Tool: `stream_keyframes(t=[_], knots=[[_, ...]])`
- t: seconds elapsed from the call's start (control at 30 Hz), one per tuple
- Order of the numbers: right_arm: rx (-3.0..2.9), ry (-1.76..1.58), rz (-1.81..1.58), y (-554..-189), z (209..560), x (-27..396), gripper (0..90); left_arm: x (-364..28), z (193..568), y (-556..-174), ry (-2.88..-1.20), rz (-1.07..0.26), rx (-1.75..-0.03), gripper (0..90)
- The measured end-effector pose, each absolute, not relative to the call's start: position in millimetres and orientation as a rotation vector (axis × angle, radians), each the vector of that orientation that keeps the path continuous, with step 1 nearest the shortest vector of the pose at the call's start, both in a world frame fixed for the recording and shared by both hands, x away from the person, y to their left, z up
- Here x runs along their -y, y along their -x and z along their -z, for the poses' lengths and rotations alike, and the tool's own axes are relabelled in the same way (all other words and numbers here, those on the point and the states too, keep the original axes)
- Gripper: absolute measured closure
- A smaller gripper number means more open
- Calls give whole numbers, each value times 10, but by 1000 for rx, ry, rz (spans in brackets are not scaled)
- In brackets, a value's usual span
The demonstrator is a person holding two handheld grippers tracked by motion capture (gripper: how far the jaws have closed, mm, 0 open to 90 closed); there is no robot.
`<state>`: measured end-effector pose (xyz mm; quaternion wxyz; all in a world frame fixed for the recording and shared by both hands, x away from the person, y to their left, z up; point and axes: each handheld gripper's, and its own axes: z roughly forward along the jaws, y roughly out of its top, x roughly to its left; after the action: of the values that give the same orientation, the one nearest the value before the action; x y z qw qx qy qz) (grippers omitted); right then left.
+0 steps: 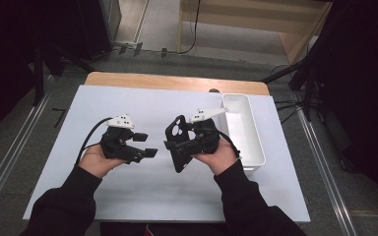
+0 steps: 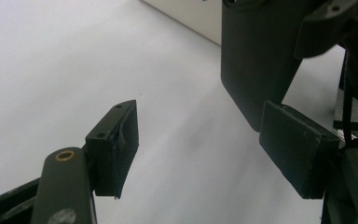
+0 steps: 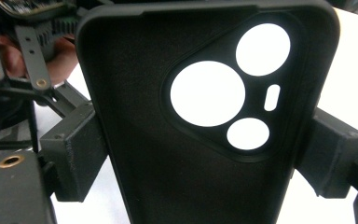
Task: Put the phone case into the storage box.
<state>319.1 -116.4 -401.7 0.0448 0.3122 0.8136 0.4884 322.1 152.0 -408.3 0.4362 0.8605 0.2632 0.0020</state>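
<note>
phone case: black, camera cutouts at its upper end, held up off the counter [image 1: 128, 105], roughly upright and tilted, between the two hands [image 1: 178, 142]
right claw: clenched on the phone case across its width, pads pressing both long edges [image 1: 189, 143]; close up in the right gripper view, case [image 3: 205, 140] standing between its jaws
left claw: released, jaws apart with nothing between the pads [image 1: 145, 145]; in the left gripper view the case's lower corner [image 2: 256, 70] hangs just beyond its far pad [image 2: 298, 154], not touching as far as I can tell
white bin: at the right side of the counter, just beside the right hand, looks bare inside [image 1: 248, 130]
done so far: case picked up and secured in one claw
left to do: judging by the pose, left claw looks about to take the free end; handover or drop into the bin not yet done
risk: one-sided grip on a slick thin shell, could pivot
</note>
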Motion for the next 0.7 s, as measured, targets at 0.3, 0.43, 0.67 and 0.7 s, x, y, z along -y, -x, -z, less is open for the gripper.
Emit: stream_keyframes(t=[0.3,0.43,0.67,0.7], knots=[[-2514,-951,-1487,-3206,4013,1200,118,-1562,4249,-3141,-2148,-5,-642,282],[-2520,-953,-1492,-3213,4012,1208,118,-1591,4330,-3086,-2143,5,-638,282],[-2522,-954,-1497,-3218,4000,1228,117,-1630,4449,-3012,-2159,0,-653,282],[-2520,-949,-1500,-3221,3998,1232,118,-1640,4461,-3009,-2154,-3,-662,282]])
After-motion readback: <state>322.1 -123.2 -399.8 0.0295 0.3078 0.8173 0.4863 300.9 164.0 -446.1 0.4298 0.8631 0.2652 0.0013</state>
